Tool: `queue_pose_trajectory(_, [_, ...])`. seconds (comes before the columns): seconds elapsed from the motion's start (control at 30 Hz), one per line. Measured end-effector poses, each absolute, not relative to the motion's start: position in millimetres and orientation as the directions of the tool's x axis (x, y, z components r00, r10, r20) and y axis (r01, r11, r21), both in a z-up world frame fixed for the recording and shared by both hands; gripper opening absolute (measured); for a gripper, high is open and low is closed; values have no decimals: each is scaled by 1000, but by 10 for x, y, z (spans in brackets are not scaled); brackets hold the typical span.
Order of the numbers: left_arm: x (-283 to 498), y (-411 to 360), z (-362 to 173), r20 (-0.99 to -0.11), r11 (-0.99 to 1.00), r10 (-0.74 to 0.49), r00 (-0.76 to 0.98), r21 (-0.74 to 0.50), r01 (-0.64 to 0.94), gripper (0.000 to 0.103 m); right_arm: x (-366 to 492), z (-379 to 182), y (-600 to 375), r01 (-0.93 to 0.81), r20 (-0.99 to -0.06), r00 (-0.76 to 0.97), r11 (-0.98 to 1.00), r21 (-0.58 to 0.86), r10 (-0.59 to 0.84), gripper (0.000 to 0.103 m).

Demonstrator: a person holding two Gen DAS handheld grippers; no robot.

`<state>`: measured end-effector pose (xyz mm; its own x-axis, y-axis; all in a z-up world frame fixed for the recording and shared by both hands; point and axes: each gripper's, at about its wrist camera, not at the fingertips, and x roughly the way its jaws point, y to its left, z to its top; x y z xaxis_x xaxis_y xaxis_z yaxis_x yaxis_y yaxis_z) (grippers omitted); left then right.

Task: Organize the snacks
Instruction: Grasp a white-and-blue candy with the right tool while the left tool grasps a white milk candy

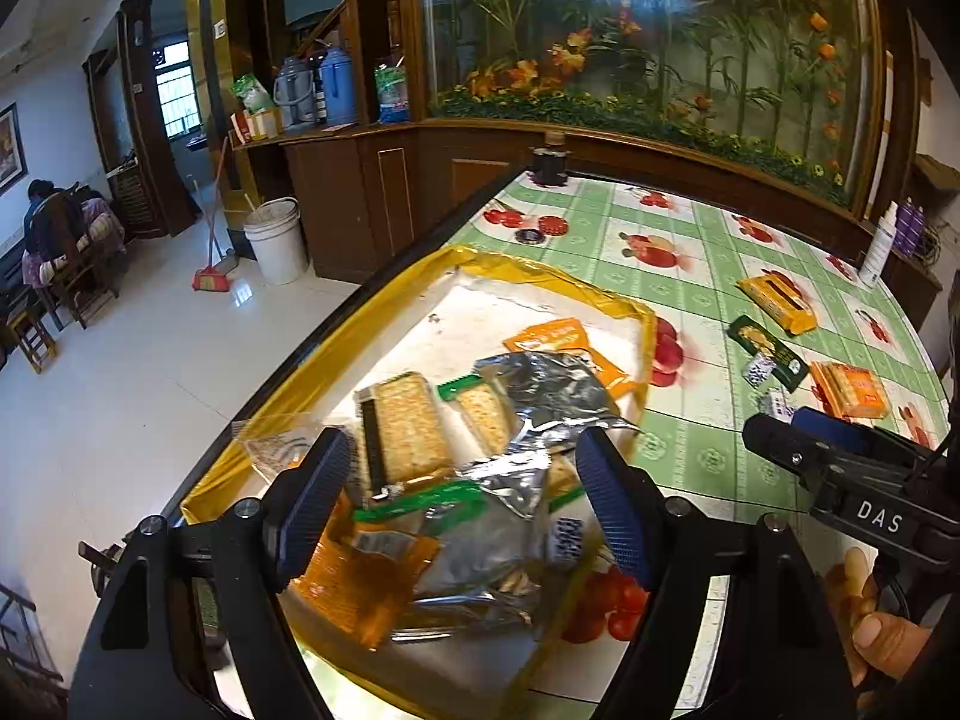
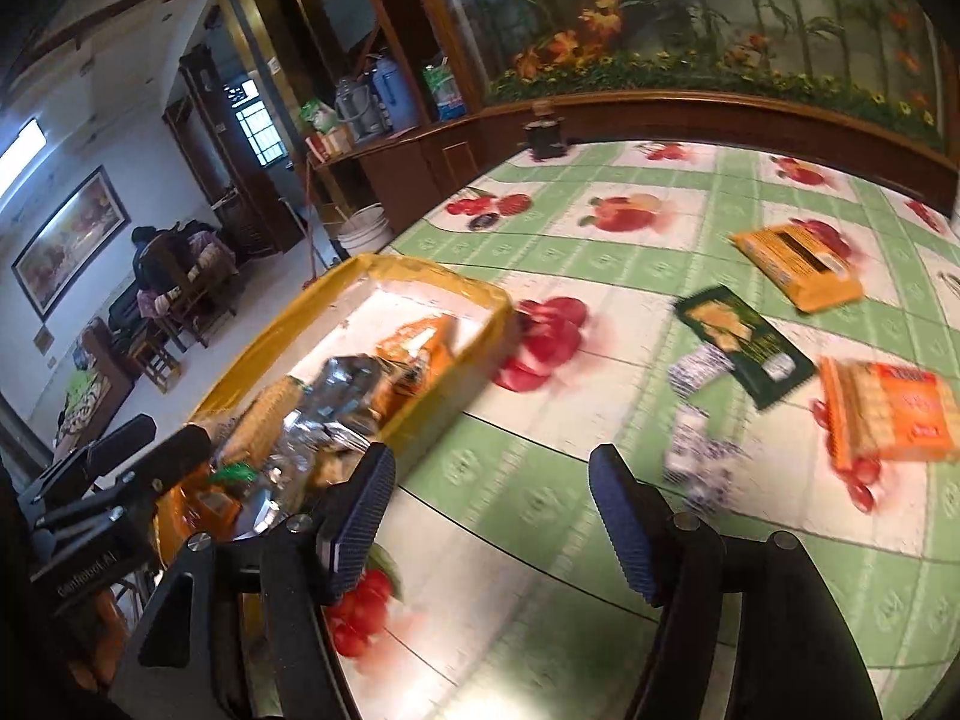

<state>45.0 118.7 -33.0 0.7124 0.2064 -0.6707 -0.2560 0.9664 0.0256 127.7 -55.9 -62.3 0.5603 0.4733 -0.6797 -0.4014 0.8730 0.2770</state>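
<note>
Left hand-held gripper (image 1: 465,501) open, above tray (image 1: 288,384)

Your right wrist view smeared by motion: print on dark green packet (image 2: 744,345), orange cracker pack (image 2: 888,420) and small white-blue packets (image 2: 699,462) unreadable. Yellow-rimmed tray (image 1: 336,342) cut off at bottom of left wrist view; its near end hidden behind your left gripper (image 1: 465,504). Snacks low in tray pile buried under silver foil wrapper (image 1: 540,396). Seated person (image 1: 51,228) far off, too small to make out.

Glossy plastic tablecloth (image 2: 540,540); crinkly foil wrapper (image 1: 540,396); wood cabinet (image 1: 372,192).
</note>
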Motion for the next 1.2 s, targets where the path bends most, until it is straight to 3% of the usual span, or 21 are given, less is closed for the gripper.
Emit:
queue_pose_trajectory(0.57, [628, 425, -525, -736, 995, 70, 673, 0, -105, 78, 1231, -876, -1320, -289, -714, 590, 924, 249, 377, 67])
queue_pose_trajectory(0.7, [658, 372, -563, -746, 996, 67, 663, 6, -94, 78, 1368, -952, -1280, -294, -729, 575, 926, 239, 371, 48])
queue_pose_trajectory(0.87, [725, 378, -619, -759, 995, 59, 649, -4, -95, 78, 1561, -1021, -1167, -309, -752, 556, 928, 207, 353, 46])
queue_pose_trajectory(0.97, [795, 363, -650, -767, 996, 50, 639, -12, -92, 78, 1623, -1043, -1126, -312, -764, 561, 936, 161, 318, 32])
queue_pose_trajectory(1.0, [826, 346, -656, -770, 996, 45, 637, -15, -88, 78, 1634, -1042, -1121, -314, -767, 563, 938, 146, 308, 20])
queue_pose_trajectory(1.2, [1084, 100, -652, -771, 999, -2, 637, -28, -31, 78, 1571, -1023, -1263, -331, -768, 561, 934, 133, 308, 20])
